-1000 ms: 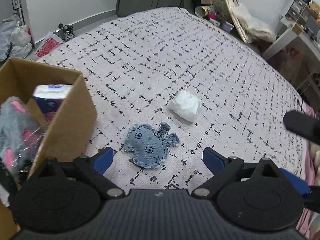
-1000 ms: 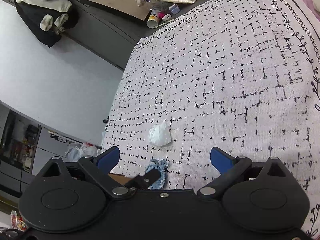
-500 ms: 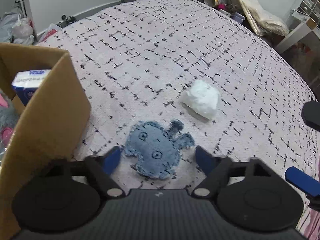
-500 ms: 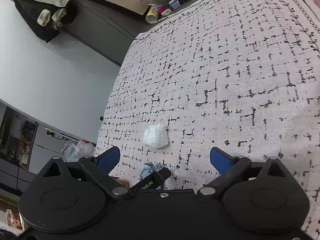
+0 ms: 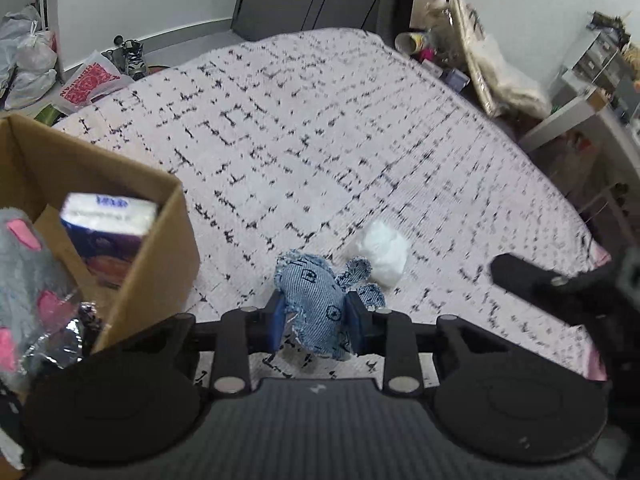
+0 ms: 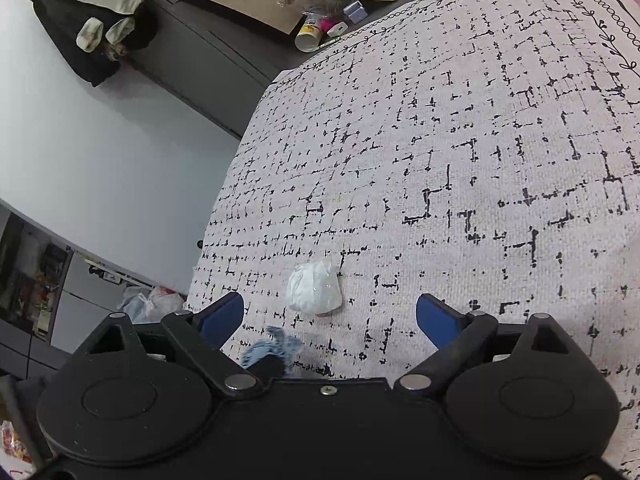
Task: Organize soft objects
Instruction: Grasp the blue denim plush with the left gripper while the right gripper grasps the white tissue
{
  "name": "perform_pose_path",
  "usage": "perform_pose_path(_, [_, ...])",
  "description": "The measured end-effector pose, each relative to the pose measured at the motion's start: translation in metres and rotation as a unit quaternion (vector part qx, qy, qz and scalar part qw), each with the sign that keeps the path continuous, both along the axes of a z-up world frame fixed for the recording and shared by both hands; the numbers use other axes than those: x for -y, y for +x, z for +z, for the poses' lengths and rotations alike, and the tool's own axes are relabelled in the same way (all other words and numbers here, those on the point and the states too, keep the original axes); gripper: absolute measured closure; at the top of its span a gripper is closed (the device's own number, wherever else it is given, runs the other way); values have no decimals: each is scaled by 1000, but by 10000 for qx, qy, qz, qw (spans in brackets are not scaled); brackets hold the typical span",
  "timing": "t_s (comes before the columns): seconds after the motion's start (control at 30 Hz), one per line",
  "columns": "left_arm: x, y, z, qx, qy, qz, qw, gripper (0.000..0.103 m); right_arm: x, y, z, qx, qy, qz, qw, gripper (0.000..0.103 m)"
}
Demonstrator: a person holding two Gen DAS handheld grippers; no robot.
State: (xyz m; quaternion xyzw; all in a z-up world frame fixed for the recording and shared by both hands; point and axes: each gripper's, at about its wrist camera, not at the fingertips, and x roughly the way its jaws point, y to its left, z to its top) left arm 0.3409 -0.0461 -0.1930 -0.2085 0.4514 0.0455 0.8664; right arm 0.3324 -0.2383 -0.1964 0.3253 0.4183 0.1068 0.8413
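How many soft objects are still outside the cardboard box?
2. The denim toy is between the closing left gripper pads; the white wad lies on the bed just beyond. Others may be hidden.

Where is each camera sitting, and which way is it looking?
Left wrist: rides on the left gripper, looking forward and down at the bed and cardboard box; its fingers are closing on the denim toy.
Right wrist: rides on the right gripper, looking down across the bed toward the wall; its blue fingers stand apart, empty.
Shared: both see the white wad, the denim toy and the bed.
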Motion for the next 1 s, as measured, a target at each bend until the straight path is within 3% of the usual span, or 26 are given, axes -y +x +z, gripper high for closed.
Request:
perform_pose_path(0.33, [-32, 5, 32, 281, -190, 86, 9994, 73, -19, 12, -9, -95, 28, 3, 10000, 10])
perform_pose_path(0.7, [-52, 20, 35, 169, -245, 10, 9996, 73, -41, 30, -24, -225, -330, -87, 9992, 12])
perform_pose_path(0.9, [-54, 25, 33, 41, -198, 5, 9998, 73, -50, 39, -35, -237, -484, -24, 9985, 22])
perform_pose_path(0.93, [-54, 26, 33, 41, -178, -1, 9998, 73, -50, 41, -37, -234, -468, -25, 9986, 27])
perform_pose_path(1.0, [-52, 26, 35, 61, -125, -17, 9999, 73, -51, 43, -38, -223, -532, 35, 9983, 50])
